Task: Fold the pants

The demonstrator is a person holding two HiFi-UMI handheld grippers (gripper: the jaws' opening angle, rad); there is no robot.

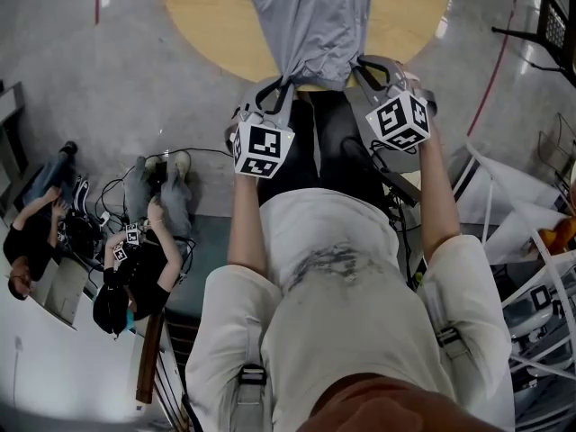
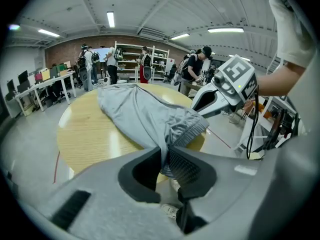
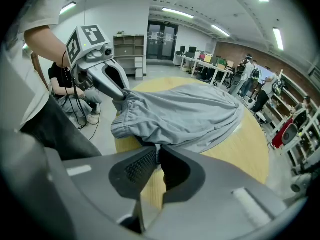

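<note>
Grey pants point(image 1: 310, 25) lie across a round wooden table point(image 1: 207, 16), with the waistband end at the near edge. My left gripper point(image 1: 281, 86) is shut on the waistband's left corner; in the left gripper view the cloth point(image 2: 145, 114) is pinched between the pads of that gripper point(image 2: 165, 156). My right gripper point(image 1: 364, 68) is shut on the waistband's right corner, and in the right gripper view the fabric point(image 3: 185, 114) runs into its closed jaws point(image 3: 156, 156). Each gripper shows in the other's view, holding the bunched elastic band slightly off the table edge.
Two people sit on the floor at the left point(image 1: 135, 268) among cables. A white metal frame and racks point(image 1: 531, 304) stand at the right. Desks, shelves point(image 2: 135, 59) and standing people fill the room beyond the table.
</note>
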